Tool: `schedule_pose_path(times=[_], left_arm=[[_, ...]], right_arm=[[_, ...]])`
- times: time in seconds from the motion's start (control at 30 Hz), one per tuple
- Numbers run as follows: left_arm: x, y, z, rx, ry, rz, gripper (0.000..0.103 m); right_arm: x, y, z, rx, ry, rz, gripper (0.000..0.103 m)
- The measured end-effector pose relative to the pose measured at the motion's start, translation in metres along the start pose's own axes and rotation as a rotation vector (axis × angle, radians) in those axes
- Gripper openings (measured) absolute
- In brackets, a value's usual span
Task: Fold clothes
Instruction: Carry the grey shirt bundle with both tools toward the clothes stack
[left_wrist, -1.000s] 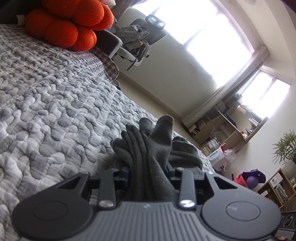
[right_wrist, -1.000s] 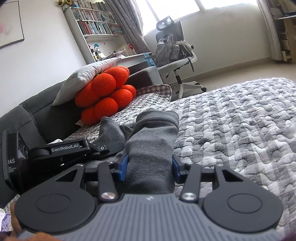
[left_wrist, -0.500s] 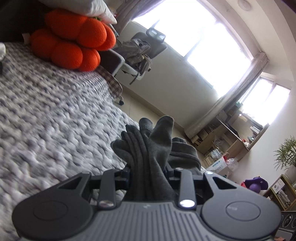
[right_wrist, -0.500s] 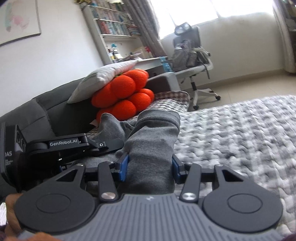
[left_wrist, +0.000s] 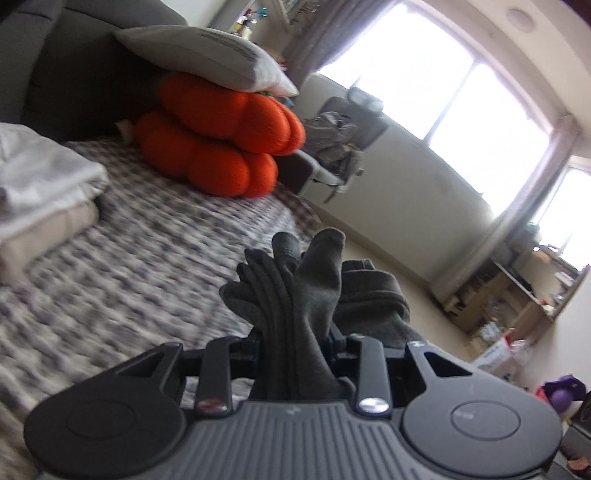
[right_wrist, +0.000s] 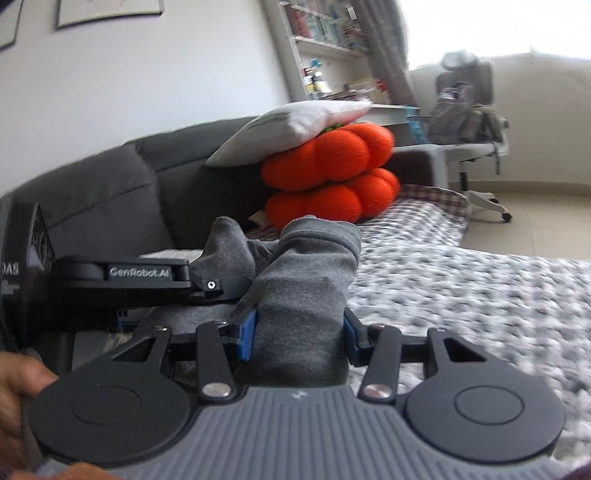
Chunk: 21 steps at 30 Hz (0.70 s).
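Fabric fills both grips: the left gripper (left_wrist: 293, 345) pinches a bunched end of the grey garment (left_wrist: 314, 291), and the right gripper (right_wrist: 299, 332) clamps another thick fold of it (right_wrist: 306, 288), holding it above the patterned quilt (right_wrist: 480, 295). Risk, as I judge it: the loose ends poking past the fingers could slip free or sag unevenly, spoiling the fold.

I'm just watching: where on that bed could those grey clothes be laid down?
The grey-and-white quilted bedspread lies bare right of the right gripper. It is crowded near the orange bobbly cushion and the folded white pile.
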<state>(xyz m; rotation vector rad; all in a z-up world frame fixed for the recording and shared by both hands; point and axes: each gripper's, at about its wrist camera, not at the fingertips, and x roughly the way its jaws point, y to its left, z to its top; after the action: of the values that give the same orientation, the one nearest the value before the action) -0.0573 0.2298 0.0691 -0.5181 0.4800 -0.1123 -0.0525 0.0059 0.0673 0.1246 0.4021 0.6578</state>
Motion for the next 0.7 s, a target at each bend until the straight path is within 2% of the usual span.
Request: schedule_pose_path(times=[0.3,0.43,0.53,0.7], left_arm=[[-0.012,0.03,0.016,-0.017,-0.012,0.059,0.031],[-0.019,0.043,0.026,-0.026,-0.024,0.084,0.031],[-0.031,0.061,0.043,-0.061,-0.117,0.119,0.031],[-0.046,0.098,0.074,-0.141,-0.302,0.186,0.031]], right_arm=[[0.02,0.016,0.0,-0.04,0.035,0.04,0.049],[0.038,0.027,0.009,-0.114,0.035,0.109,0.049],[0.057,0.04,0.028,-0.142,0.022,0.189,0.049],[0.113,0.073,0.073,-0.207,-0.038,0.387,0.049]])
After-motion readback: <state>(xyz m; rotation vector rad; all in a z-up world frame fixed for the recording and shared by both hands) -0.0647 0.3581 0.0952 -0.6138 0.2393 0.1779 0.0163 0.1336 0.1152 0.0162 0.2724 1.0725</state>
